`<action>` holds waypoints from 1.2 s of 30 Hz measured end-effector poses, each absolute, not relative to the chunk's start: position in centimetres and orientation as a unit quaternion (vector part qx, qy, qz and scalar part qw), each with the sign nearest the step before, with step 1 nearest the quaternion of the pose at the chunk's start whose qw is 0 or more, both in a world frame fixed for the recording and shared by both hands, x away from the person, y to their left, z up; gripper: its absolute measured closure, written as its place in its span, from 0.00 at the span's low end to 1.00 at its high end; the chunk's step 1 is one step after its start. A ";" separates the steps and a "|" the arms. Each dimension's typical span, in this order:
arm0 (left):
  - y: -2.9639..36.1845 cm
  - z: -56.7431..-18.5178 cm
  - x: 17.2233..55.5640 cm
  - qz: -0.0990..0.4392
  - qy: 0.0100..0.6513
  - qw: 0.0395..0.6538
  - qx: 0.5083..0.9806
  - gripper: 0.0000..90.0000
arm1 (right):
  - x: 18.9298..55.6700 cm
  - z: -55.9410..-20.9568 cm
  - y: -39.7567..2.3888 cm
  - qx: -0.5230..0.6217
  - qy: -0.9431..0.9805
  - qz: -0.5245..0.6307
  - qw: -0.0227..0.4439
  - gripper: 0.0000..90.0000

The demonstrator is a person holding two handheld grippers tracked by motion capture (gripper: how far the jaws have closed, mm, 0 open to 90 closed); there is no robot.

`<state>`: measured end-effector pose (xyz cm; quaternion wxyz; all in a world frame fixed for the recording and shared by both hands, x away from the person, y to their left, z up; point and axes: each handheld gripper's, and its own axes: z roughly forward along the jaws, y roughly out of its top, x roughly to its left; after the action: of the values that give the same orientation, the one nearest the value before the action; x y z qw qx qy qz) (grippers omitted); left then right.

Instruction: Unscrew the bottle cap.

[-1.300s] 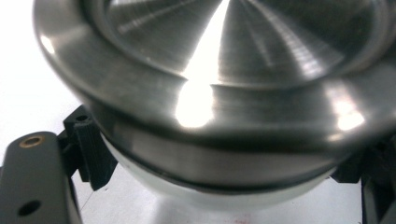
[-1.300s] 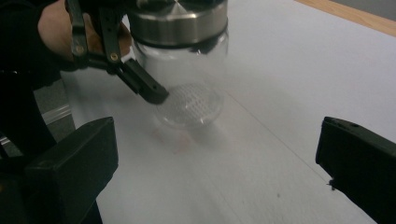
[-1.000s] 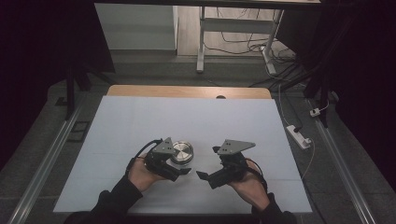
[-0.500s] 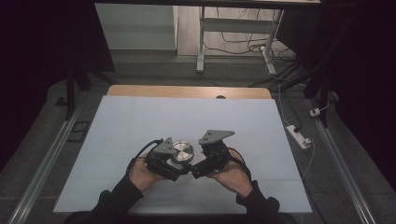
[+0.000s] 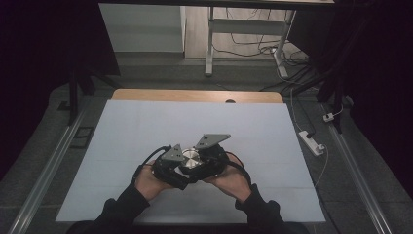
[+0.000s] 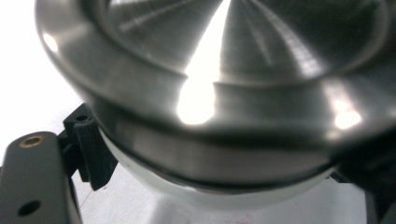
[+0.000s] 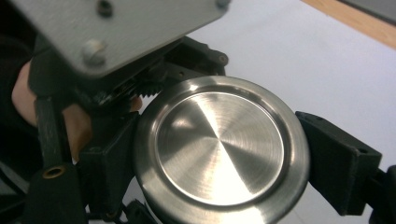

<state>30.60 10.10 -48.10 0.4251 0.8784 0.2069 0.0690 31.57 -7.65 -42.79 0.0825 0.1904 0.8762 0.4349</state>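
A small round jar with a brushed steel lid [image 5: 190, 158] is held just above the white table [image 5: 146, 122], near its front middle. My left gripper [image 5: 181, 169] is shut on the jar's pale body [image 6: 205, 196] under the lid rim; one ribbed pad [image 6: 91, 154] shows at the left. From the right, my right gripper [image 5: 202, 159] reaches in over the lid [image 7: 219, 144]. Its jaws have just been closing, and both black fingers [image 7: 338, 158] now press against the lid's rim. The left gripper's grey plate [image 7: 116, 28] sits close behind the lid.
A strip of bare wood [image 5: 195, 95] runs along the table's far edge. A white power strip [image 5: 311, 142] lies on the floor to the right. Beyond the table stand metal desk legs [image 5: 210, 44] and loose cables.
The right hand has moved left to the jar, and its jaws have gone from wide apart to closed on the lid. The left hand and the jar have stayed put.
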 end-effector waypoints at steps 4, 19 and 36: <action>10.2 -48.0 30.5 0.059 0.191 0.430 0.881 0.17 | 32.0 -42.7 -8.1 0.149 0.884 0.440 0.059 0.20; 10.5 -47.9 30.7 0.049 0.171 0.434 0.883 0.17 | 34.4 -43.0 -9.6 0.029 0.885 0.465 -0.023 0.01; 10.4 -47.9 30.7 0.093 0.241 0.414 0.873 0.17 | 31.4 -42.6 -7.1 0.200 0.872 0.436 0.101 0.18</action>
<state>30.66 10.42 -47.93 0.4140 0.8728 0.2414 0.0930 31.42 -7.14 -42.58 0.1006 0.1997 0.8718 0.4359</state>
